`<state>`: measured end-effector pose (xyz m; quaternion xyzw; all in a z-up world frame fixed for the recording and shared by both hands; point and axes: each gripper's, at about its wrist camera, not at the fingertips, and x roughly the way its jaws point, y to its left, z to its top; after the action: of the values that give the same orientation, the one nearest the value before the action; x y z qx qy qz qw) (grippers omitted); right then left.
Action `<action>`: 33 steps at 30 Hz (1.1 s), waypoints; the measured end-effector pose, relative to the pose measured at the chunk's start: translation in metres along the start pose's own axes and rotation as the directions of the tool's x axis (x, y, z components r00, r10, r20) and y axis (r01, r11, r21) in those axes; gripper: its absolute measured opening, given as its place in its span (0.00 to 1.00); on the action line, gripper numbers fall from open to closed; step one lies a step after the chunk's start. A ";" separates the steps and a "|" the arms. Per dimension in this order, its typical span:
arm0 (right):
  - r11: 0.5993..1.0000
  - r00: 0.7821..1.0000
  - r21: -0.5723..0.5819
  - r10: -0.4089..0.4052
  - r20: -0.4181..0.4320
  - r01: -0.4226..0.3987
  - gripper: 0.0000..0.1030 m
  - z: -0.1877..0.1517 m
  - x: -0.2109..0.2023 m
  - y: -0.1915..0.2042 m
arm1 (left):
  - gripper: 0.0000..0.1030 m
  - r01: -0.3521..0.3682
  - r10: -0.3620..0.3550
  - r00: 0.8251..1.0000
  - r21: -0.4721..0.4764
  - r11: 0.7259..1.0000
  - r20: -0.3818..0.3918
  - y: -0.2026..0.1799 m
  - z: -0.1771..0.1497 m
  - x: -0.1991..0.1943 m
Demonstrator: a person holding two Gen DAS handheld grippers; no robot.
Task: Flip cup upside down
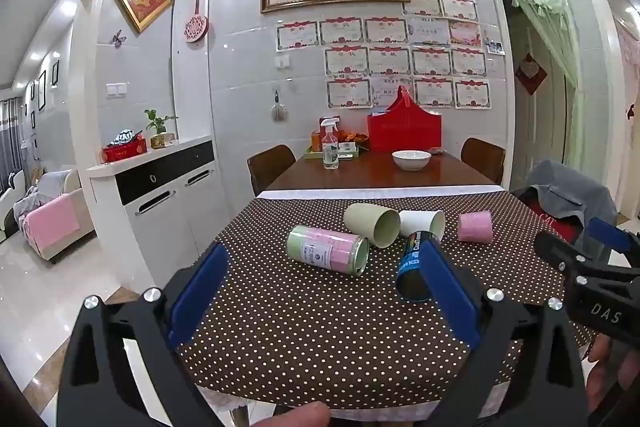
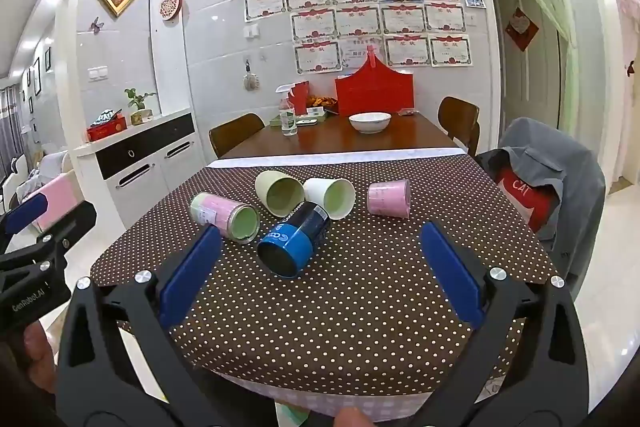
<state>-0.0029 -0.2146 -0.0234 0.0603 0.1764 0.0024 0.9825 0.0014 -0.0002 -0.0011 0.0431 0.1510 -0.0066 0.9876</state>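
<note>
Several cups lie on their sides on the brown polka-dot tablecloth [image 2: 340, 299]: a pink-and-green cup [image 2: 224, 213] [image 1: 326, 249], a pale green cup [image 2: 280, 193] [image 1: 372, 225], a white cup [image 2: 330, 197] [image 1: 422, 223], a blue cup [image 2: 294, 245] [image 1: 412, 267] and a pink cup [image 2: 389, 198] [image 1: 475, 226]. My left gripper [image 1: 322, 291] is open and empty, above the near edge; its right finger overlaps the blue cup in view. My right gripper [image 2: 320, 271] is open and empty, short of the blue cup; it also shows in the left wrist view [image 1: 588, 247].
A white bowl [image 2: 370, 122], a spray bottle [image 1: 330, 149] and a red bag [image 2: 374, 95] stand on the bare wooden table behind. A chair with a grey jacket [image 2: 548, 179] is at the right. A white cabinet [image 1: 168, 195] stands left.
</note>
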 end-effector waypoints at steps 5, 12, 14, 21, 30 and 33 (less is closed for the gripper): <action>1.000 1.000 -0.007 0.008 0.027 -0.008 0.94 -0.002 -0.006 0.003 | 0.92 -0.007 0.007 1.000 0.003 1.000 0.030 -0.001 0.002 -0.005; 1.000 1.000 0.000 0.011 0.026 -0.011 0.94 -0.004 -0.007 0.004 | 0.92 -0.006 0.006 1.000 -0.001 1.000 0.029 0.005 0.005 -0.010; 1.000 1.000 0.002 0.012 0.021 -0.012 0.94 -0.004 -0.005 0.006 | 0.92 -0.002 0.002 1.000 0.000 1.000 0.030 0.006 0.009 -0.015; 1.000 1.000 0.010 0.018 0.015 -0.018 0.94 -0.004 -0.004 0.004 | 0.92 0.000 0.000 1.000 0.005 1.000 0.028 0.003 0.006 -0.013; 1.000 0.999 0.014 0.028 0.016 -0.028 0.94 -0.002 -0.004 0.002 | 0.92 -0.005 0.005 1.000 0.005 1.000 0.020 0.004 0.005 -0.011; 1.000 0.999 0.006 0.029 0.014 -0.029 0.94 -0.002 -0.003 0.007 | 0.92 -0.011 0.011 1.000 0.001 1.000 0.025 0.006 0.004 -0.011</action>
<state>-0.0064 -0.2077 -0.0230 0.0658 0.1686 0.0158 0.9834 -0.0081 0.0059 0.0070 0.0444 0.1383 -0.0020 0.9894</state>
